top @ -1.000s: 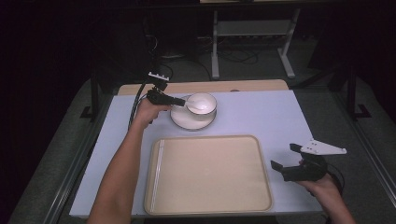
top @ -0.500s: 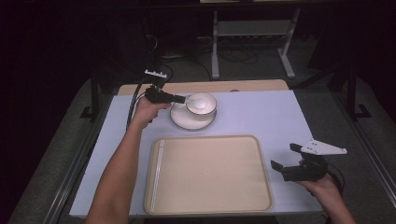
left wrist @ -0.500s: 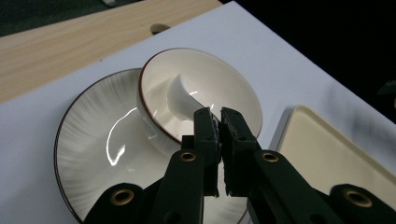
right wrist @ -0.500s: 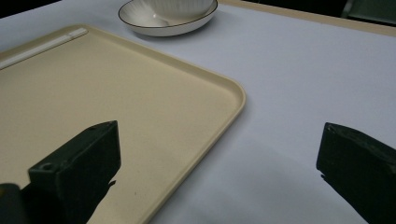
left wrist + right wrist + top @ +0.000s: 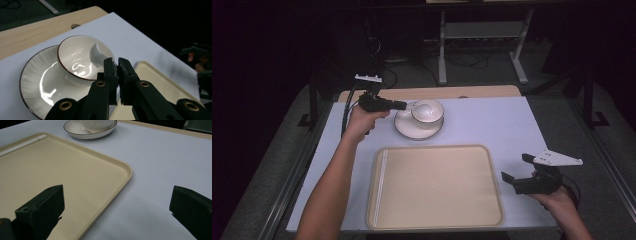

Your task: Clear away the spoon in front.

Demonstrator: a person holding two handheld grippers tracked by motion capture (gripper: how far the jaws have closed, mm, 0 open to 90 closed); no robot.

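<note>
The cup point(image 5: 77, 62) is small and white, glossy, with a thin dark line round its rim and a curved white handle point(image 5: 96, 53). It sits on a white saucer point(image 5: 37, 85) that has the same dark edge line and fine ribbing toward the rim. In the left gripper view the cup is tipped and rests off-centre on the saucer, toward the saucer's far side. Both stand at the far middle of the white worktop point(image 5: 492, 125), just beyond a bare beige tray point(image 5: 437, 185). No writing or brand mark can be read on any of these.

The left hand-held gripper point(image 5: 117, 65) has its jaws clenched almost together, pinching the cup's handle where it meets the cup wall. In the high view it point(image 5: 399, 105) reaches in level from the cup's left.

The right hand-held gripper point(image 5: 518, 169) is held at the near right corner of the worktop, beside the tray, its jaws spread wide with nothing between them.
</note>
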